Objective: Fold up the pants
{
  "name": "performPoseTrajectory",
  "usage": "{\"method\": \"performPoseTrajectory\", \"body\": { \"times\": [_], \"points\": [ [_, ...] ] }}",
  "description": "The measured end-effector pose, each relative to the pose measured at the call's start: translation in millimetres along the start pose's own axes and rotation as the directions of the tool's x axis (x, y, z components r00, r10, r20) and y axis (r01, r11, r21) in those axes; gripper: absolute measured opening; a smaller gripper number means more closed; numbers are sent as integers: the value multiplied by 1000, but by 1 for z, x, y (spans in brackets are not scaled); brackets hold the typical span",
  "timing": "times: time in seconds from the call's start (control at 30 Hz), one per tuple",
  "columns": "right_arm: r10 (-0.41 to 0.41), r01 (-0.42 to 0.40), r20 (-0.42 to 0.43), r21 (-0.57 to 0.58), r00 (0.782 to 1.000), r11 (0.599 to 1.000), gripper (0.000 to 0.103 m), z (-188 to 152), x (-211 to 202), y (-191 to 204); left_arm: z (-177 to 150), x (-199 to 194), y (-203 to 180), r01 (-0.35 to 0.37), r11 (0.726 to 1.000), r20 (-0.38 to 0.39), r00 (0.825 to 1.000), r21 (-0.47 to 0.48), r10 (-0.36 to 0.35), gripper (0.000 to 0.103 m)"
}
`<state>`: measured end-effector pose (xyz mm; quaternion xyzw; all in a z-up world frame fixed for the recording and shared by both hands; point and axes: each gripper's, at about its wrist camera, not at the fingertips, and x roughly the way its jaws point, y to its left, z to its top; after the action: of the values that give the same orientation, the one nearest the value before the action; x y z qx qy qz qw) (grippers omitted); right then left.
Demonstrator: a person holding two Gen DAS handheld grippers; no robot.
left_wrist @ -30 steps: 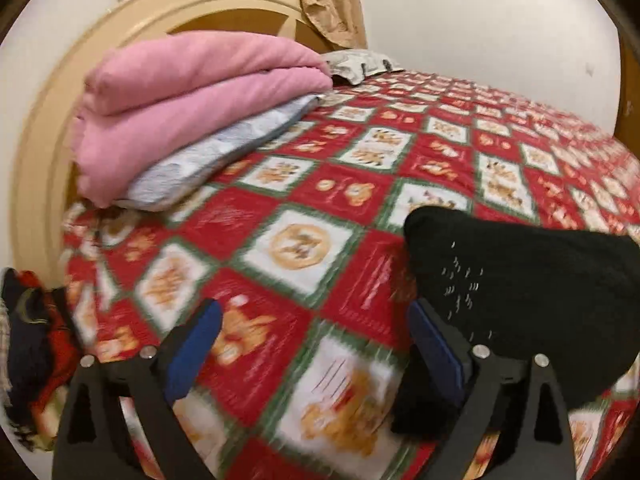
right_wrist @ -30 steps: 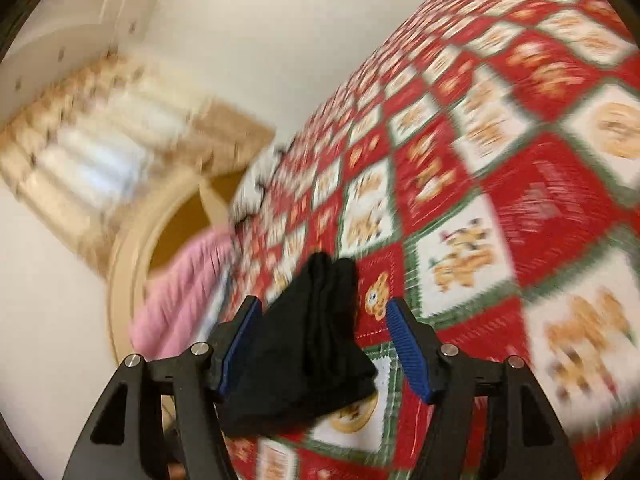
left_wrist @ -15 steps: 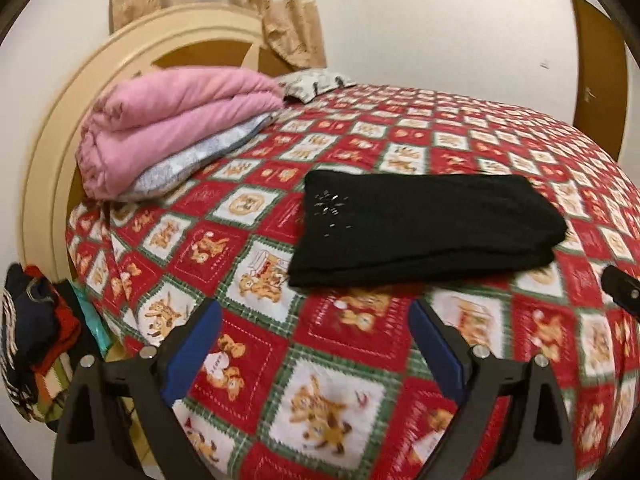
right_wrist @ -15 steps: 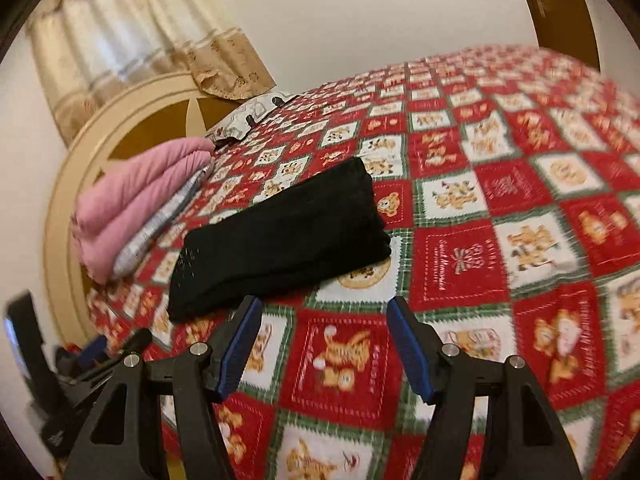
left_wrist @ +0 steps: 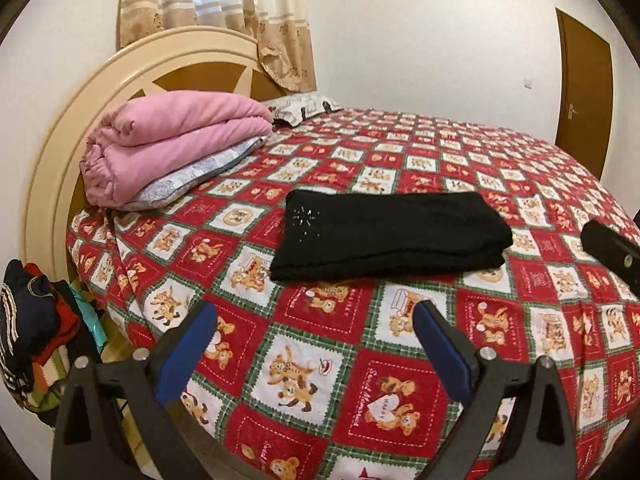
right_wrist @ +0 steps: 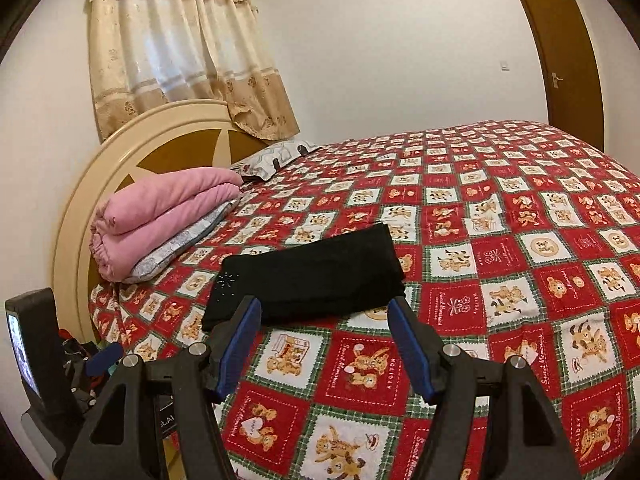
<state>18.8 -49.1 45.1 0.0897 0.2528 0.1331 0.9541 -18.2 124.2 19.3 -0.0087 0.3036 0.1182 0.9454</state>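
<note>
Left wrist view: the left gripper (left_wrist: 314, 350) hangs over the quilt (left_wrist: 400, 368) with jaws spread and nothing between them. Black pants (left_wrist: 384, 236) lie folded flat on the quilt, apart from both grippers, near a pink blanket (left_wrist: 168, 140) by the headboard (left_wrist: 60, 128). Right wrist view: the right gripper (right_wrist: 324, 344) is also spread wide and empty, the pants (right_wrist: 312, 276) just beyond its fingertips.

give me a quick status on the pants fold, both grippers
Left gripper open, empty. Right gripper open, empty. Black pants folded flat on the bedspread, clear of both sets of fingers. Nothing in the way.
</note>
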Motion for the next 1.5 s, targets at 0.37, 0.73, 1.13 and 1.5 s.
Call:
{"method": "performPoseTrajectory", "body": {
  "times": [0.37,0.73,1.13,1.5],
  "points": [
    [-16,17,46,-7,999,1000,68,-2,-20,10,4,-30,-2,6,1000,96,995,13,-7,102],
    [-7,9,78,-25,997,1000,68,0,-30,17,6,-33,-1,19,1000,97,995,-3,-19,102],
    [-3,4,67,-16,998,1000,69,-1,-28,13,3,-29,-4,17,1000,80,997,3,-17,102],
    [-4,4,66,-6,998,1000,69,-1,-27,13,4,-27,-2,9,1000,78,997,1,-9,102]
  ]
}}
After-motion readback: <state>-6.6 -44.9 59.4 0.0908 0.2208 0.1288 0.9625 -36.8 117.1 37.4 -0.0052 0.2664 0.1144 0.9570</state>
